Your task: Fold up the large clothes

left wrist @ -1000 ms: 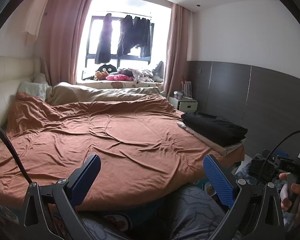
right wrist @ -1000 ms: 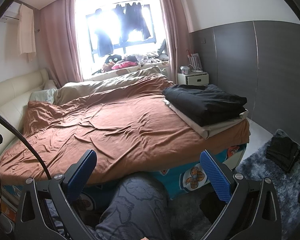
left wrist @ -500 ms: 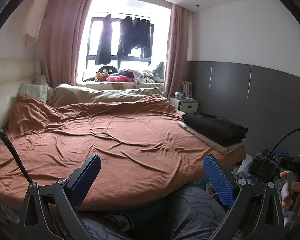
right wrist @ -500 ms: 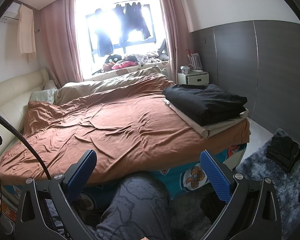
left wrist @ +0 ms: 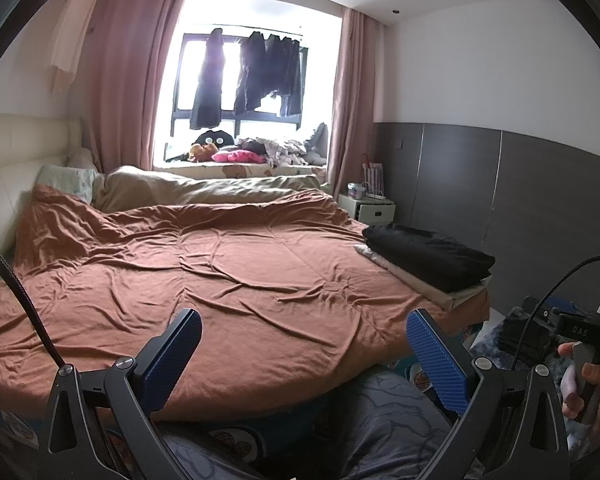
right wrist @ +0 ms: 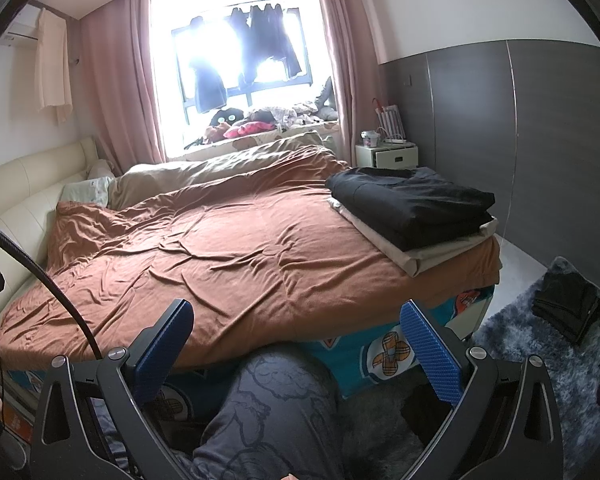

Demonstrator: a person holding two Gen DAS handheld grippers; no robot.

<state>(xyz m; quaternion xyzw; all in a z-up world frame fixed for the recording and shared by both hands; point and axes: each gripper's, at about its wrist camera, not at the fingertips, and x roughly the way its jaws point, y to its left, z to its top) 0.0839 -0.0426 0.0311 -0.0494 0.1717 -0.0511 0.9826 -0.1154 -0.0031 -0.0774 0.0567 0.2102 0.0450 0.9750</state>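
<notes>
A folded black garment (left wrist: 428,254) lies on a folded beige cloth (left wrist: 440,286) at the right corner of the bed; the black garment (right wrist: 410,202) and the beige cloth (right wrist: 428,250) also show in the right wrist view. The bed is covered by a rumpled brown blanket (left wrist: 204,264), also seen in the right wrist view (right wrist: 220,252). My left gripper (left wrist: 302,354) is open and empty, held in front of the bed's near edge. My right gripper (right wrist: 296,346) is open and empty, above my knee (right wrist: 272,396).
A small dark folded item (right wrist: 566,306) lies on a grey shaggy rug (right wrist: 540,360) right of the bed. A white nightstand (right wrist: 386,154) stands by the dark wall panel. Clothes hang at the window (left wrist: 252,76). A cream headboard (left wrist: 4,184) is at the left.
The left wrist view has tilted up very slightly. Both grippers stay open and empty; nothing on the bed has moved.
</notes>
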